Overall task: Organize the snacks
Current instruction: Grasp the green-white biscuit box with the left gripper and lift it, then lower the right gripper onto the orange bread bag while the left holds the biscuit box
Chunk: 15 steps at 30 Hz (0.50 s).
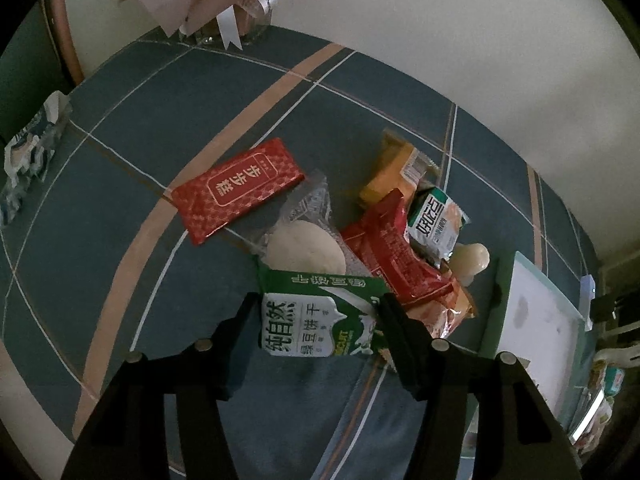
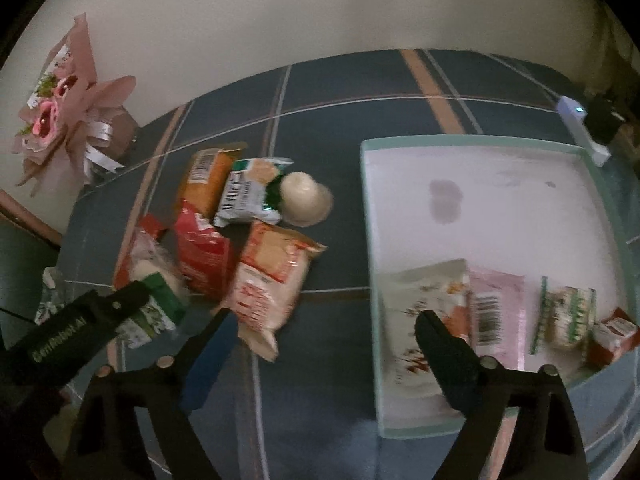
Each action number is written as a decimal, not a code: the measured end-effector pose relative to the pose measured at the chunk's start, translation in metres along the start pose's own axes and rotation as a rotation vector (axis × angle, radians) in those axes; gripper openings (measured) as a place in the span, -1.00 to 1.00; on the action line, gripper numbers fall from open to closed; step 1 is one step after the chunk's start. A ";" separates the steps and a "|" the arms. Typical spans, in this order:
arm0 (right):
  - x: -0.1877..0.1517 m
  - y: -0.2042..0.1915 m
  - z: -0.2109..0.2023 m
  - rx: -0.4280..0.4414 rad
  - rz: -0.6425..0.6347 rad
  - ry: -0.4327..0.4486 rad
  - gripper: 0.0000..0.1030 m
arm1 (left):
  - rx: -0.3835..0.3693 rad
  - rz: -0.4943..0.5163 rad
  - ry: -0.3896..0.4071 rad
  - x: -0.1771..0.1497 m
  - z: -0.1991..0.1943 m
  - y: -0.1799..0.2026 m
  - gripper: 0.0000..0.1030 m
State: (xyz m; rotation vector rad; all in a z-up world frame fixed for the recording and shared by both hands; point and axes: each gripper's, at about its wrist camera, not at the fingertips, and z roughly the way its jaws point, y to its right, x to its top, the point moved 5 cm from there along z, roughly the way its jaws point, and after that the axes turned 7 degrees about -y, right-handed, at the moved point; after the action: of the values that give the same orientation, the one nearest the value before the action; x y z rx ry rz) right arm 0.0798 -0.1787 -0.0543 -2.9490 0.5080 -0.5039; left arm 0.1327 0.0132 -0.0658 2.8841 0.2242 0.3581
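My left gripper (image 1: 319,314) is shut on a green-and-white biscuit packet (image 1: 320,320), held above the blue checked tablecloth (image 1: 200,92). Just beyond it lies a pile of snacks: a red box (image 1: 240,190), a clear-wrapped white bun (image 1: 306,248), a red packet (image 1: 392,256), an orange packet (image 1: 394,168) and a small green-white packet (image 1: 436,222). My right gripper (image 2: 326,320) is open with nothing between its fingers. It hangs over the cloth between an orange-and-white packet (image 2: 272,280) and the mint-rimmed white tray (image 2: 368,240), which holds several packets near its front edge.
A pink flower bouquet (image 2: 64,120) stands at the back left against the white wall. A white device (image 2: 580,128) lies behind the tray's far right corner. Another wrapped item (image 1: 28,152) sits at the cloth's left edge. Most of the tray floor (image 2: 500,192) is bare.
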 end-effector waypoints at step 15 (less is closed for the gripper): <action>0.009 -0.036 0.051 0.044 -0.043 -0.074 0.36 | -0.001 -0.015 -0.024 0.001 0.013 -0.007 0.19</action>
State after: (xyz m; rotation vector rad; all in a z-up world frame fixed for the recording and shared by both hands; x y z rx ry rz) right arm 0.1159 -0.1451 -0.0934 -2.9288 0.4213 -0.4038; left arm 0.1360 0.0173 -0.0799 2.8825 0.2412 0.3200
